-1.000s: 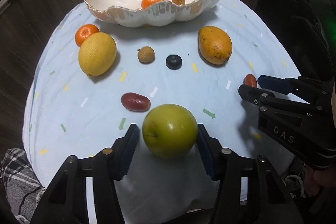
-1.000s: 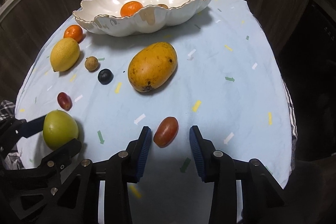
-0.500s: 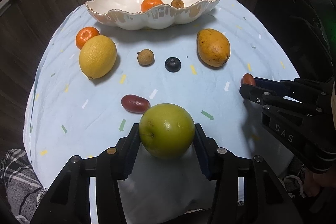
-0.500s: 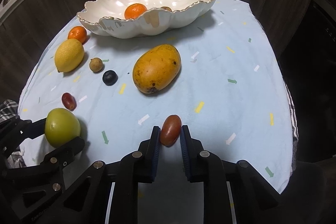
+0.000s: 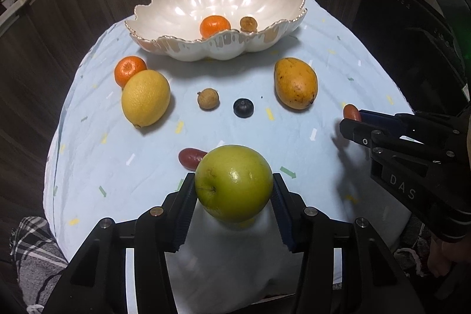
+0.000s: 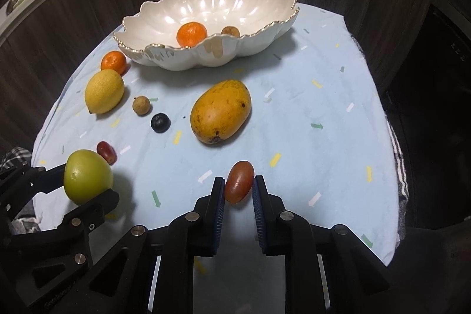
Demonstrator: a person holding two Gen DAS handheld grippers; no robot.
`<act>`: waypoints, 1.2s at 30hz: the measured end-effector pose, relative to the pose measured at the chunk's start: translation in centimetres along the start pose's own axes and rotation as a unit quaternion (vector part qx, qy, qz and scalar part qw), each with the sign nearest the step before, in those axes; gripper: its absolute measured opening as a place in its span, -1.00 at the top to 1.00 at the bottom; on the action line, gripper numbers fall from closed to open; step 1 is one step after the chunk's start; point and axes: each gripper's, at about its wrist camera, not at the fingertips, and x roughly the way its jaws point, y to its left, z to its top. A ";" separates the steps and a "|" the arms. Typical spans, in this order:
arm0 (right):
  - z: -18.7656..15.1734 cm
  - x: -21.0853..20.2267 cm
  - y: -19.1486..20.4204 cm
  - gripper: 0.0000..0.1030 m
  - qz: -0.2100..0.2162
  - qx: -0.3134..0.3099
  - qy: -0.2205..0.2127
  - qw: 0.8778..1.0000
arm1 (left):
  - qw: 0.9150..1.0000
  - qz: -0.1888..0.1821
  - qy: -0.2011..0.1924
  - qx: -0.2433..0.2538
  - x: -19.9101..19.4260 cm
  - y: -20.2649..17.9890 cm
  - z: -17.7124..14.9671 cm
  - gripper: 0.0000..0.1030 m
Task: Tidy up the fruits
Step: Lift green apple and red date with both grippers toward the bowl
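A round surface (image 6: 323,96) under a pale blue cloth is carrying everything. At its far side a scalloped white bowl (image 6: 253,8) is holding a tangerine (image 6: 191,33) and a small brown fruit (image 6: 230,31). A mango (image 6: 220,111) is lying in the middle, and a lemon (image 6: 104,91) is sitting at the left, touching a second tangerine (image 6: 113,61). The left gripper (image 5: 234,193) is gripping a green apple (image 5: 233,183) between its jaws, above the near edge. The right gripper (image 6: 239,188) is pinching a red grape (image 6: 239,185) in narrow jaws. A brown longan (image 6: 141,105), a dark blueberry (image 6: 160,123) and another red grape (image 6: 106,150) are lying loose.
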 end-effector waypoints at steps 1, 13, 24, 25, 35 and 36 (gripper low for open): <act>0.1 -0.2 0.0 0.61 -0.001 -0.001 -0.002 1.000 | 1.000 0.000 -0.002 0.000 -0.1 0.0 0.0 0.06; 1.6 -1.9 0.0 0.61 -0.007 -0.002 -0.027 1.000 | 1.000 0.010 -0.016 -0.002 -1.5 0.5 1.1 0.06; 3.7 -3.6 0.8 0.61 -0.004 -0.009 -0.053 0.999 | 0.999 0.016 -0.032 -0.013 -2.8 1.8 2.5 0.06; 3.8 -3.7 0.9 0.61 -0.004 -0.009 -0.054 0.999 | 0.999 0.017 -0.034 -0.015 -2.9 2.0 2.7 0.06; 5.2 -4.5 1.0 0.61 -0.003 -0.014 -0.068 0.998 | 0.998 0.021 -0.052 -0.021 -3.7 3.3 4.6 0.06; 5.5 -4.6 1.0 0.61 -0.003 -0.013 -0.070 0.997 | 0.998 0.021 -0.053 -0.021 -3.7 3.3 4.8 0.06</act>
